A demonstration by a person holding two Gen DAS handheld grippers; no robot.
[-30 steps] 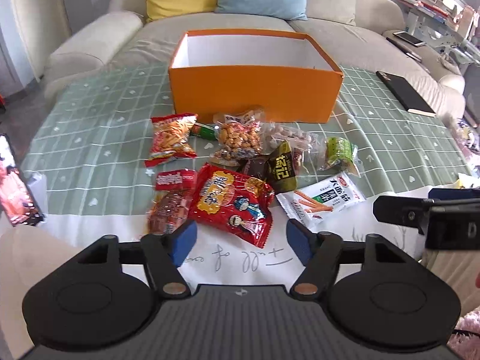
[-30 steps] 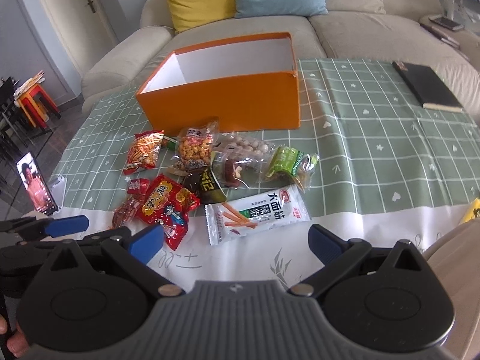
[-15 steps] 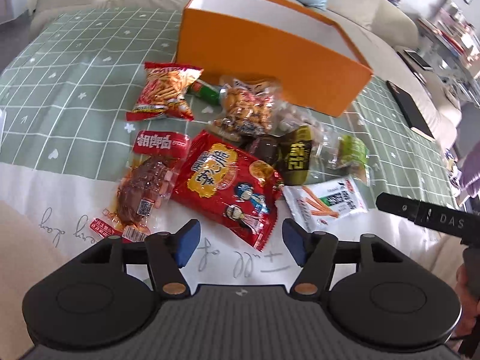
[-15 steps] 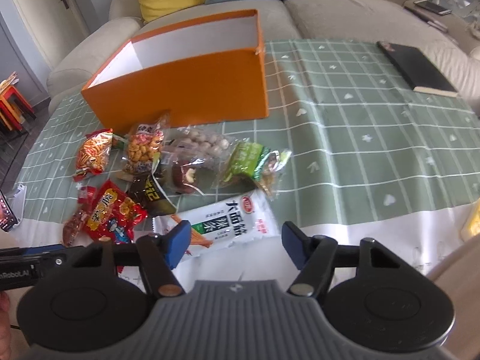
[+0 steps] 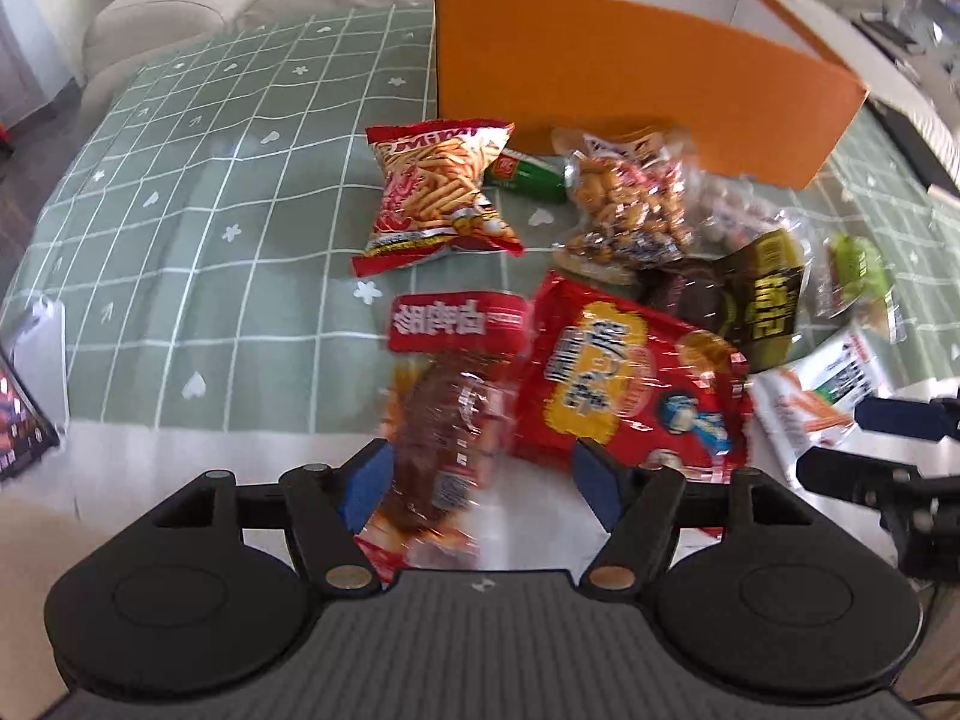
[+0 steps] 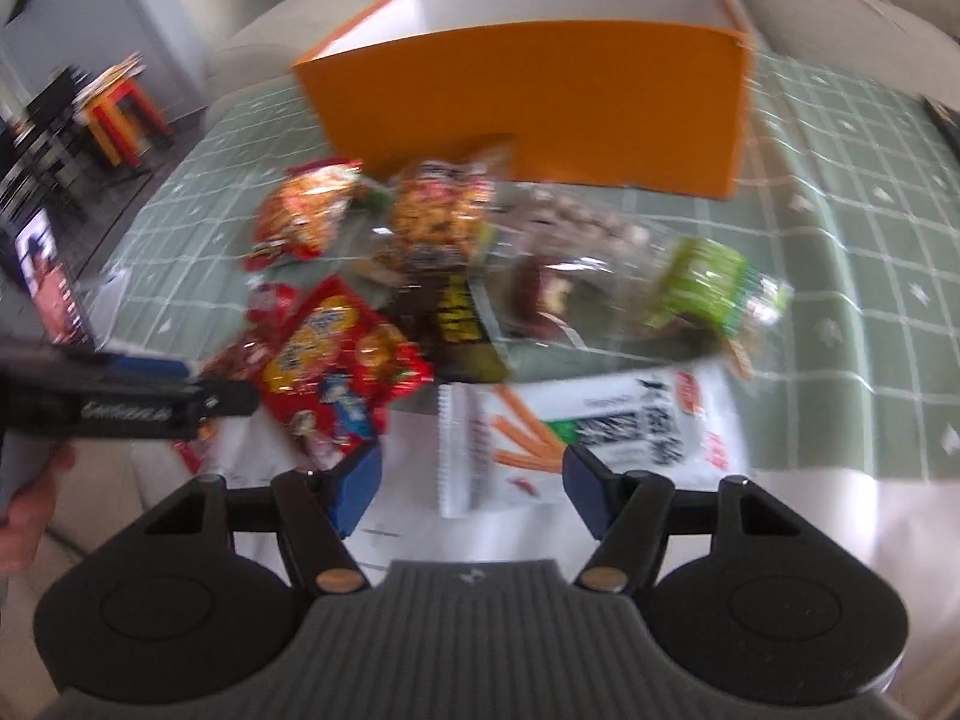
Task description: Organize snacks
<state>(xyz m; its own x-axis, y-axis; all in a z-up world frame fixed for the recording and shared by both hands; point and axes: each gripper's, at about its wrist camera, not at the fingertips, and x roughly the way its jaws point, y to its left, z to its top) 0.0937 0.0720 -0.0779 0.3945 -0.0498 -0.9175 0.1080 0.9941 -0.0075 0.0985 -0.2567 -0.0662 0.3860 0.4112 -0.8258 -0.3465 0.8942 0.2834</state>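
Several snack packets lie on a green checked cloth before an orange box with a white inside. My left gripper hangs low over a dried-meat packet. Its jaws are opening, the packet's near end lies between the fingers, and the pads are clear of it. Beside it lies a big red bag. My right gripper is open, jaws half wide, over the near edge of a white stick-snack packet, not touching it. The orange box stands behind.
Also on the cloth are a red stick-snack bag, a peanut bag, a dark packet and a green packet. A phone on a stand sits at the left edge. A sofa lies behind the box.
Both grippers have come down and forward to the snacks. The left one has come over the dried-meat packet. The right one has narrowed its jaws and reached the white packet.
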